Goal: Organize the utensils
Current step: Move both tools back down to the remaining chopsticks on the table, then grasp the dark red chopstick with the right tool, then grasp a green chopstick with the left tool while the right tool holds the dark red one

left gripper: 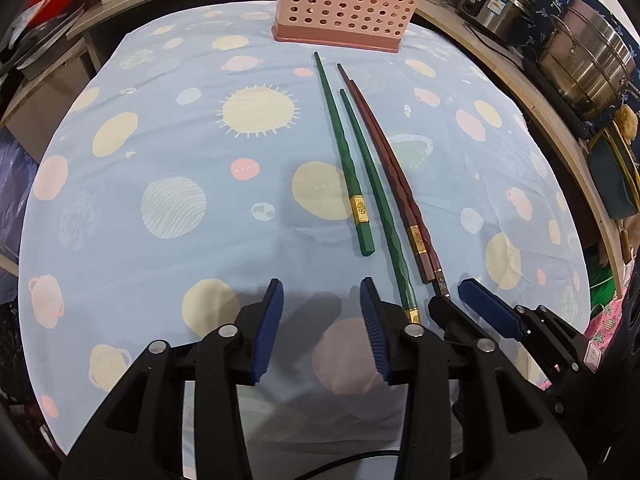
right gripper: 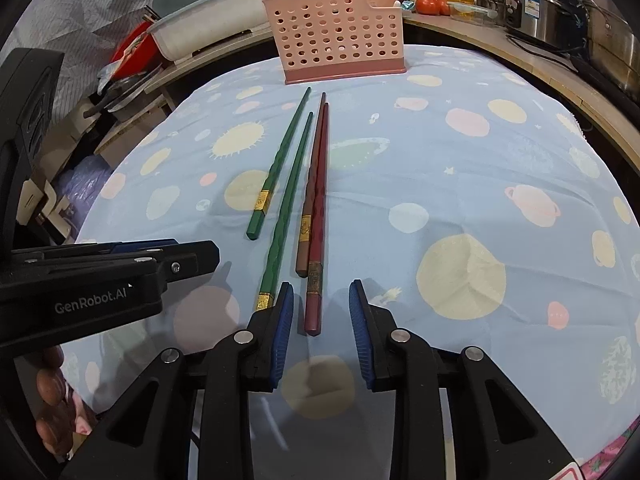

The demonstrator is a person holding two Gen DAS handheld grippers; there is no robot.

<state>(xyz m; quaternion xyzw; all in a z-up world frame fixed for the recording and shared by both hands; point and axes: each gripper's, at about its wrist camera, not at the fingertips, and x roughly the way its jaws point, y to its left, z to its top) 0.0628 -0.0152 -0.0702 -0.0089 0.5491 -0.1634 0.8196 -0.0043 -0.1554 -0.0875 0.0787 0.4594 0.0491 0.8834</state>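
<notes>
Lettering "GenRobot.AI" marks the left gripper [right gripper: 120, 276]; both grippers' jaws stand apart, the right gripper [right gripper: 321, 312] straddling a red chopstick [right gripper: 316, 216].

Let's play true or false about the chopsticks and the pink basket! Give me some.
1. Four chopsticks lie on the cloth. True.
2. The pink basket is empty. False: chopsticks stand in it.
3. The two green chopsticks lie left of the red-brown ones in the right wrist view. True.
4. The right gripper is squeezing a green chopstick. False: its jaws stand apart around a red chopstick's end.
5. The left gripper holds a spoon. False: nothing is between its jaws.
</notes>
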